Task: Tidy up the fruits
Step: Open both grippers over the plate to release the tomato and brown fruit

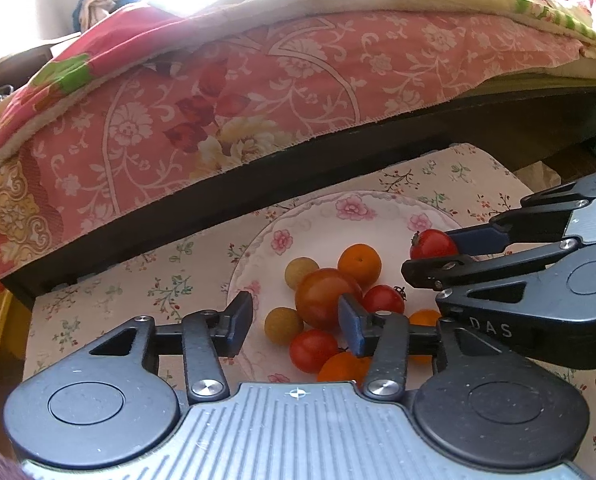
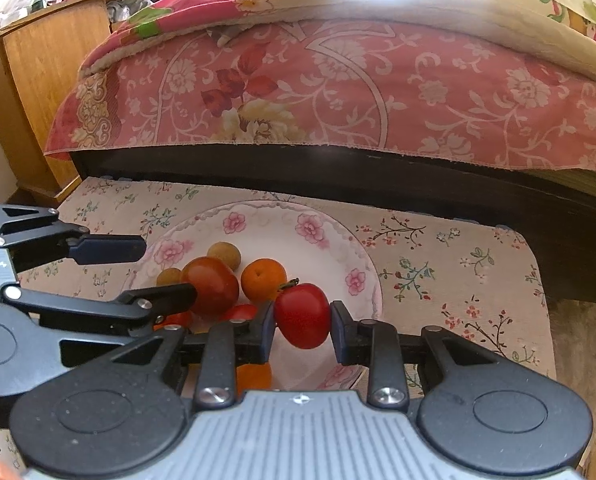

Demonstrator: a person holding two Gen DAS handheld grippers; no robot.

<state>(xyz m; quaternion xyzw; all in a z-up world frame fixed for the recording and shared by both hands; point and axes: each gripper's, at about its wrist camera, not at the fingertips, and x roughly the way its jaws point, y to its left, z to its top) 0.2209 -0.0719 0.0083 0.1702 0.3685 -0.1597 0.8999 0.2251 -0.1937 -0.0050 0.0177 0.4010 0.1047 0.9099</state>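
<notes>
Jaws of the right gripper (image 2: 302, 326) clamp a small red tomato (image 2: 303, 315); those of the left gripper (image 1: 296, 322) stand apart and empty.

Held tomato hangs over the right side of the round floral china plate (image 1: 322, 216) — the left gripper's fingers sit low over its near part, above a heap of red, orange and yellowish fruits (image 1: 328, 298). Plate rests on a flowered cloth (image 2: 450, 248).

Left claw (image 1: 296, 316) parted, right claw (image 2: 303, 330) clamped.
</notes>
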